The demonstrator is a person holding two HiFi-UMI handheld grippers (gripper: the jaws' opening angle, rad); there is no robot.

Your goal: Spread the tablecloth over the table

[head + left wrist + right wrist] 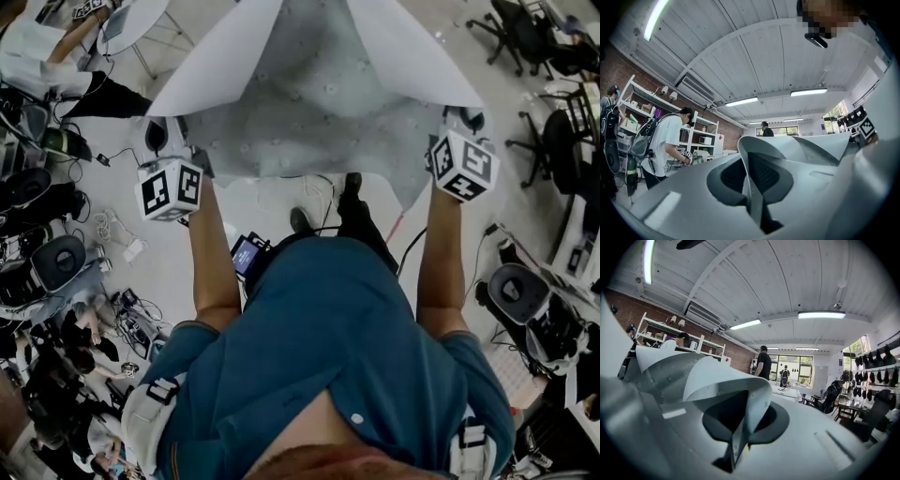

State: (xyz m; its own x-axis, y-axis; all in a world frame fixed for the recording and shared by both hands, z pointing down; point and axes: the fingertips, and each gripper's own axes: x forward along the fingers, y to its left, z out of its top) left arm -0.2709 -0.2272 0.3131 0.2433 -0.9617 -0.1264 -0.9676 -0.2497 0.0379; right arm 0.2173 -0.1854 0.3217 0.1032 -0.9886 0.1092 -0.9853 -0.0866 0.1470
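Observation:
The tablecloth (319,94) is pale grey with small dots and a white underside. It hangs stretched between my two grippers, off the floor in front of the person. My left gripper (173,136) is shut on its left corner, and my right gripper (461,122) is shut on its right corner. In the left gripper view a fold of tablecloth (764,154) rises out of the left gripper (757,206). In the right gripper view the cloth (722,376) curls up from the right gripper (733,446). Both cameras point up at the ceiling. No table under the cloth shows.
A round white table (141,19) stands at the far left, with a person (37,56) beside it. Black office chairs (525,37) stand at the right. Cables and gear (56,262) crowd the left floor. The person's shoes (302,221) sit below the cloth.

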